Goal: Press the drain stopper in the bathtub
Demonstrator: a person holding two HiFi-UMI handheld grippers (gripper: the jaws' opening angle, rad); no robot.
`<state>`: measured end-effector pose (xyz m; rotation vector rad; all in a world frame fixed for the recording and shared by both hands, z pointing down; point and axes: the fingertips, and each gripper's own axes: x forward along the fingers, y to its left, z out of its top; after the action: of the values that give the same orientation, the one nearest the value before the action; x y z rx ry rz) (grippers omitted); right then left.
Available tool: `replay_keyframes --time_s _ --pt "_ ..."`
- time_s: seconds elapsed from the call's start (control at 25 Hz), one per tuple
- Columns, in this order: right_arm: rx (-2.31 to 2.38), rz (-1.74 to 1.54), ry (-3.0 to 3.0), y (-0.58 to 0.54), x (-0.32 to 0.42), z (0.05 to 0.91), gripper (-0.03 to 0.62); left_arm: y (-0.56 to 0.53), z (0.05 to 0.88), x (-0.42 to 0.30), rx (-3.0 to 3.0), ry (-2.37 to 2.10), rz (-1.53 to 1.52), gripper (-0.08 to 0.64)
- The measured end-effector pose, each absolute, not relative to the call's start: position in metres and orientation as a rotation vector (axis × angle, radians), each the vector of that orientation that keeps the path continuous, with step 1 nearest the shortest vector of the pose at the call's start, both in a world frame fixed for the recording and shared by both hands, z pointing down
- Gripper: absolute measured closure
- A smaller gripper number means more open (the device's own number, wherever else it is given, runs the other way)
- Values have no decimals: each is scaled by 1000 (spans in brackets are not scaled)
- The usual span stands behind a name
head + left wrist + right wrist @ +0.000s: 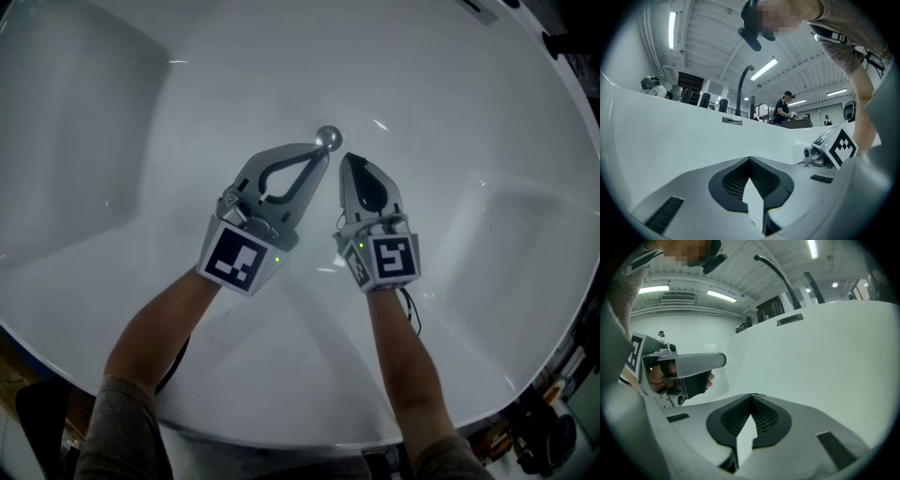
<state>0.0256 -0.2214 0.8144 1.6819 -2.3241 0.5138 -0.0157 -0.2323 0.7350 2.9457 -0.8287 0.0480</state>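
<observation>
The chrome drain stopper (328,138) sits on the floor of the white bathtub (141,141), near the middle of the head view. My left gripper (322,152) is shut, and its joined tips rest against the near left side of the stopper. Just right of it, my right gripper (348,161) is also shut with nothing in it, its tips a short way below and right of the stopper. In the left gripper view the left gripper (750,160) shows its jaws meeting at the tip, with the right gripper's marker cube (836,146) beside it. The right gripper (751,395) likewise shows closed jaws.
The tub walls rise on all sides, with moulded recesses at the left (84,112) and right (525,234). A dark curved faucet (743,89) and an overflow slot (732,121) stand on the far rim. A person (783,110) works at a bench far behind.
</observation>
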Motion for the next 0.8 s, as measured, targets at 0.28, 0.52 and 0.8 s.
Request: replay_keyframes --time_s 0.28,0.52,0.8 --pt "1620 569 -2278 -230 30 863 594 -240 753 -12 2912 -871 72 555" --pt "1608 670 -2205 -236 34 909 594 -237 763 -17 2892 -870 98 555" --pt "1543 663 -2136 -249 38 958 594 -239 771 -16 2872 -874 90 555"
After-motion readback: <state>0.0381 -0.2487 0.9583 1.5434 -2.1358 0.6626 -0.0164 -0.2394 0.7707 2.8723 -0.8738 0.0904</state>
